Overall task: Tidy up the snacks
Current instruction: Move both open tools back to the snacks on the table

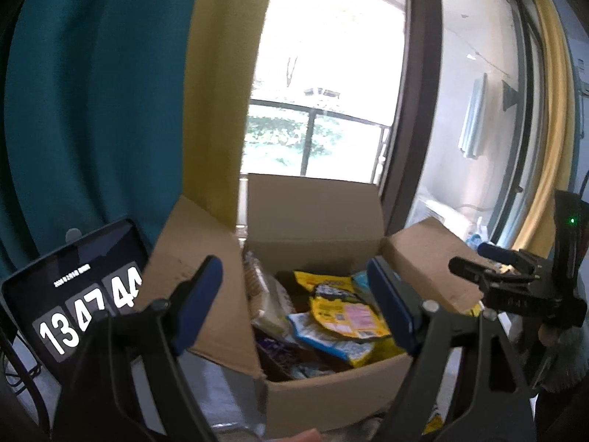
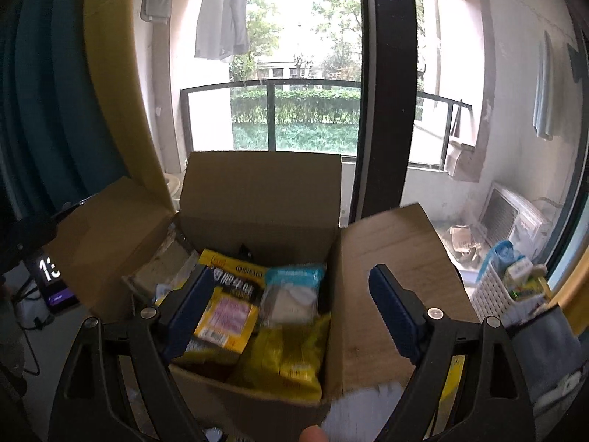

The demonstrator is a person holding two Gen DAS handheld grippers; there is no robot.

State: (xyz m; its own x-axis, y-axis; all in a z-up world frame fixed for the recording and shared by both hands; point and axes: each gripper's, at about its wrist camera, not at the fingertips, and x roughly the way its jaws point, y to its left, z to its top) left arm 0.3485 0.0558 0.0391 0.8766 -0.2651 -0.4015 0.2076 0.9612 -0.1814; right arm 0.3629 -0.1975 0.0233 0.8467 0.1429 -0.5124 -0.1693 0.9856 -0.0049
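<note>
Both views face an open cardboard box (image 1: 324, 379) of snacks in front of a balcony window. The left hand-held gripper (image 1: 294, 302) is spread wide and holds nothing, framing the box opening. The right hand-held gripper (image 2: 291, 309) is likewise wide and empty; in the left view it appears at 3 o'clock, level with the box's right flap (image 2: 390, 276).

Contents: a yellow packet (image 2: 228, 313) with a pink label lies flat on top, with a pale blue-topped packet (image 2: 292, 294) just beside it at its 3 o'clock and a crinkled yellow bag (image 2: 287, 357) toward 6 o'clock. All look like thin, glossy, pillow-shaped film.

Probable risks: slick film may slide out of the smooth blue pads (image 1: 390, 302); overlapping packets may lift together, one dropping; a firm squeeze could crush brittle contents. The upright corrugated flaps are stiff enough to snag a finger on entry and shift the light box. A tablet clock (image 1: 73, 294) stands at 9 o'clock, a white basket (image 2: 497, 291) at 3 o'clock.
</note>
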